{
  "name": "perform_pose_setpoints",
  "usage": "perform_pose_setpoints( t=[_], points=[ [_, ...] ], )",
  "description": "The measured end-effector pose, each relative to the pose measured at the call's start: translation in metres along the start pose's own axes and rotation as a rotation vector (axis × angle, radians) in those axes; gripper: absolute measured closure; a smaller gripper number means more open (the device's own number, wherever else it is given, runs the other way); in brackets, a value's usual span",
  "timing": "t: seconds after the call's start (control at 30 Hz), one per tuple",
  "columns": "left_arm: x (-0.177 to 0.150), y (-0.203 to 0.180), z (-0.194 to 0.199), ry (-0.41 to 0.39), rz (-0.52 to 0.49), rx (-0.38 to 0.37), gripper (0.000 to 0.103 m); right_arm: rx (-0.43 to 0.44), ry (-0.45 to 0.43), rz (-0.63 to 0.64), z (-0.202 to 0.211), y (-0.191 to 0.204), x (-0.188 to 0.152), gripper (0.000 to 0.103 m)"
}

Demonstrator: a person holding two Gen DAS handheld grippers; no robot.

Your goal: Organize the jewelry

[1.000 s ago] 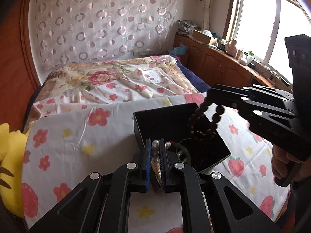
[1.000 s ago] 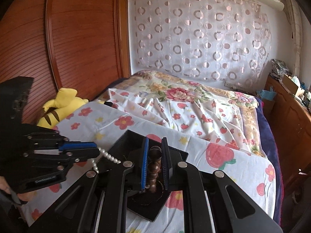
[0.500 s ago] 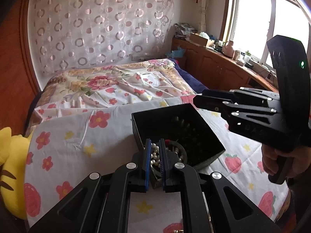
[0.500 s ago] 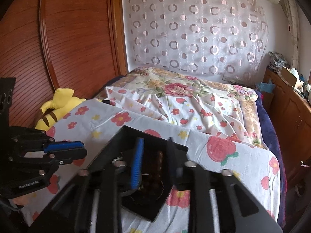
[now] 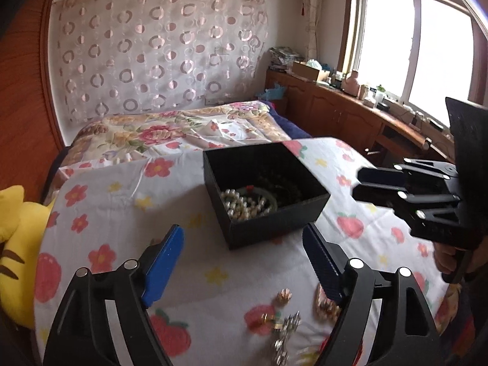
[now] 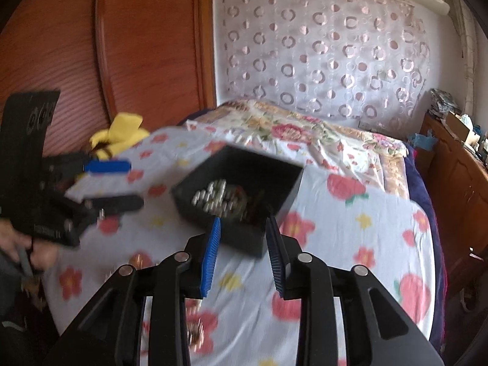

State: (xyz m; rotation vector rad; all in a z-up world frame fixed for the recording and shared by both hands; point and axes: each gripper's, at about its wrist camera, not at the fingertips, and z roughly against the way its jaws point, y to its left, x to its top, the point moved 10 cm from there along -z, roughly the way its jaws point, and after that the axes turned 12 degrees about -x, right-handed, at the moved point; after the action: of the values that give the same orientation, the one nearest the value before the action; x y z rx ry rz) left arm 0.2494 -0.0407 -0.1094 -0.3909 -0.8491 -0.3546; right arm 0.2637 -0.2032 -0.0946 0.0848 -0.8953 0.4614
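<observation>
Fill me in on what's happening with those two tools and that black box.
A person is sorting jewelry on a flower-print cloth, holding a two-finger tool in each hand. The black box already contains a pearl strand and some darker beaded pieces. Both the left tool and the right tool are open and empty, held short of the box. Several small gold-toned pieces lie loose on the cloth near the left tool, not yet boxed.
</observation>
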Motion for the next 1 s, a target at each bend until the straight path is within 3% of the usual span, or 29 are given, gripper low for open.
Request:
perform_pose_setpoints(
  t=[0.07, 0.4, 0.5, 0.7, 0.87, 0.93, 1.0],
  points=[
    [-0.009, 0.0, 0.005, -0.001, -0.005, 0.014, 0.021, 0.012, 0.017, 0.006, 0.004, 0.005, -0.016, 0.069],
    [-0.057, -0.008, 0.015, 0.029, 0.03, -0.002, 0.02, 0.065, 0.129, 0.053, 0.011, 0.031, -0.083, 0.07],
    [-0.07, -0.011, 0.016, 0.04, 0.041, -0.006, 0.02, 0.063, 0.161, 0.078, 0.01, 0.036, -0.096, 0.074],
    [-0.084, -0.012, 0.02, 0.051, 0.063, -0.014, 0.02, 0.057, 0.188, 0.075, 0.004, 0.037, -0.105, 0.075],
    [-0.086, -0.011, 0.022, 0.05, 0.066, -0.009, 0.02, -0.01, 0.207, 0.096, -0.003, 0.028, -0.104, 0.076],
    [-0.086, -0.012, 0.023, 0.048, 0.065, -0.008, 0.02, -0.062, 0.22, 0.103, -0.004, 0.017, -0.107, 0.084],
    [-0.086, -0.012, 0.023, 0.048, 0.063, -0.007, 0.02, -0.064, 0.226, 0.088, -0.005, 0.009, -0.108, 0.085]
  ],
)
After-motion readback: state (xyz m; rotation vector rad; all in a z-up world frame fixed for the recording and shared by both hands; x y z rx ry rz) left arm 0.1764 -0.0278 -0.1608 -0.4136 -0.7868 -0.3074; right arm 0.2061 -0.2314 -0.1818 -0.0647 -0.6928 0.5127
